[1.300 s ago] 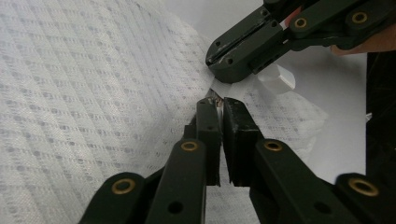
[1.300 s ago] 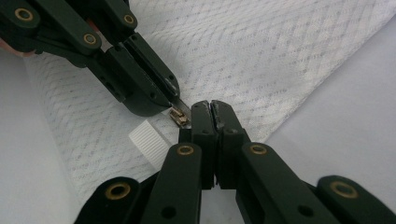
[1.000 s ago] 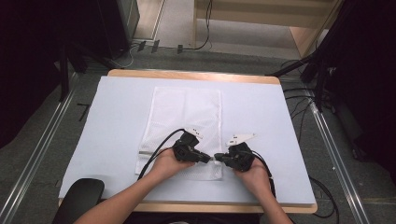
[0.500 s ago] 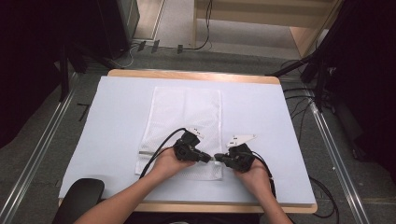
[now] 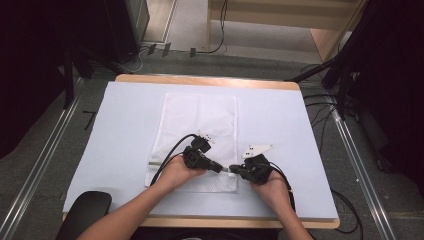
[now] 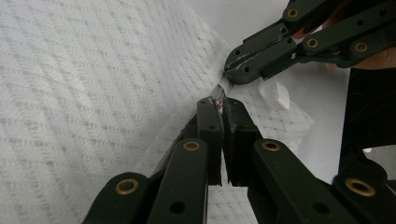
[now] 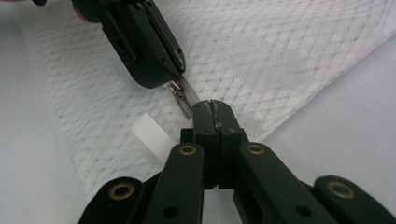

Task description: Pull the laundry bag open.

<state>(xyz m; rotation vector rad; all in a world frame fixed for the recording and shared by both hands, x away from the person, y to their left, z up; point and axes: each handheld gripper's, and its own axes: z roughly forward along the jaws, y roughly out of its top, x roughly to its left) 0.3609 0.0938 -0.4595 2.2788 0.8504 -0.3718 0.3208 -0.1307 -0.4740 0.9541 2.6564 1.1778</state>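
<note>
A white mesh bag [image 5: 200,125] lies flat on the pale blue table cover [image 5: 125,130], with its zip along the near right edge. My left gripper [image 5: 221,167] points right and is shut on the small metal zip pull [image 7: 177,90], which sits between its tips [image 6: 216,103]. My right gripper [image 5: 234,170] points left, tip to tip with the left one. It is shut on the end of the zip tape at the bag's edge [image 7: 211,108]. A white ribbed label tab [image 7: 150,134] lies on the mesh just beside the right gripper's jaws.
A black rounded object [image 5: 85,209] sits at the table's near left corner. Cables trail from both grippers, one looping over the bag [image 5: 172,150]. Metal rails [image 5: 45,165] run along the floor on both sides, and dark stands [image 5: 345,70] stand at the far right.
</note>
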